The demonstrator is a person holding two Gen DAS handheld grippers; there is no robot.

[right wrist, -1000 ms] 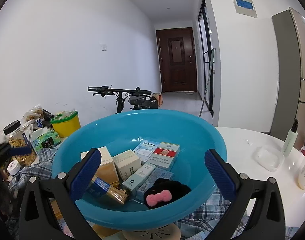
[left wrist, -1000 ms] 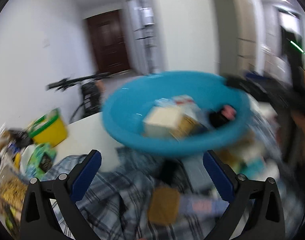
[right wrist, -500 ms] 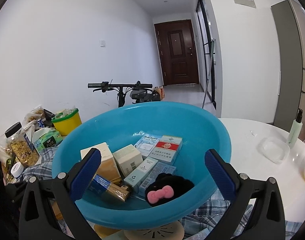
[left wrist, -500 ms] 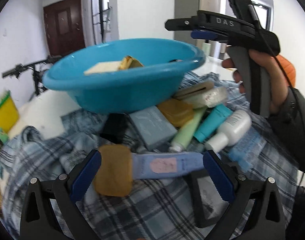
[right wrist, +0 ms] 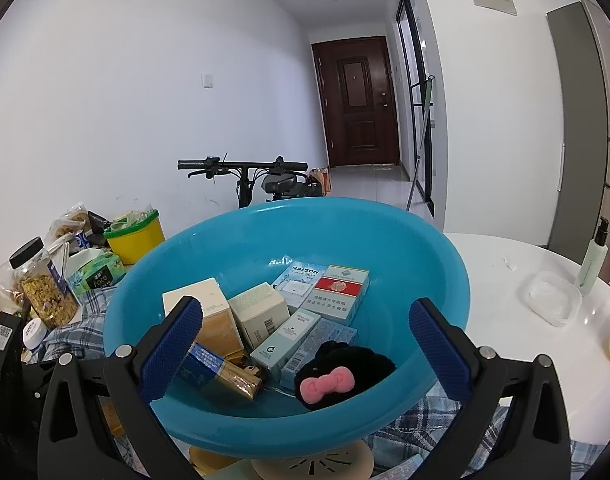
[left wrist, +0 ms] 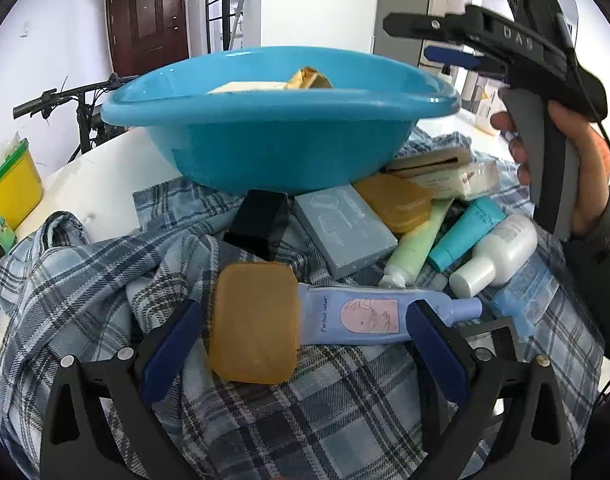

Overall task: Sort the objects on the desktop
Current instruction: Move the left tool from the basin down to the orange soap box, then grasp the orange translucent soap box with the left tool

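Lavender tube [left wrist: 375, 316] lies crosswise, cap rightward, beside amber soap [left wrist: 254, 322]; both grippers' jaws spread, empty.

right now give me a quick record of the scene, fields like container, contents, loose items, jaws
container: blue basin resting on the pile over a plaid cloth
contents: boxes, a black hair clip with a pink bow
loose items: amber soap case, lavender tube, grey box, white bottle
left gripper: jaws open, empty, over soap case
right gripper: jaws open, empty, above basin
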